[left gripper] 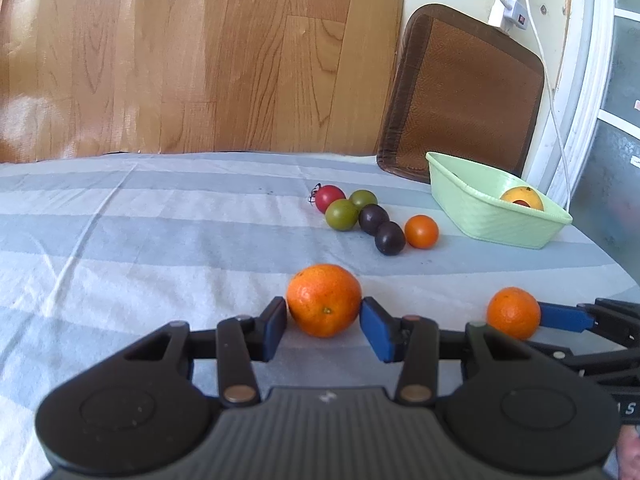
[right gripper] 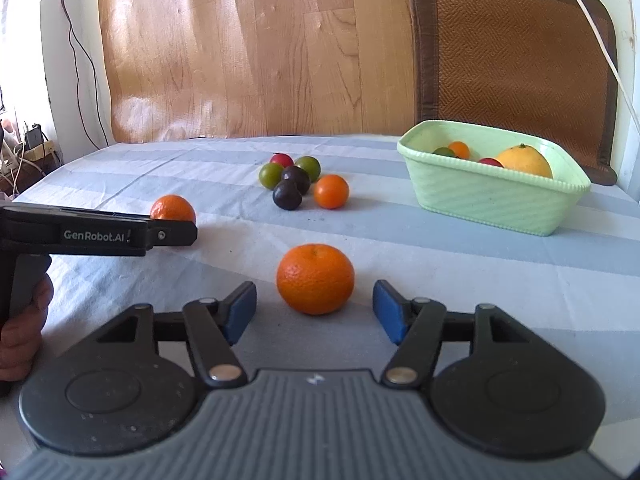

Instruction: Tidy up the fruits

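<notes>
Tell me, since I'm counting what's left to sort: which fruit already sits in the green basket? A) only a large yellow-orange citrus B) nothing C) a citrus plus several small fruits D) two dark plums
C: the right wrist view shows the green basket holding a large citrus plus small green, orange and red fruits.
</notes>
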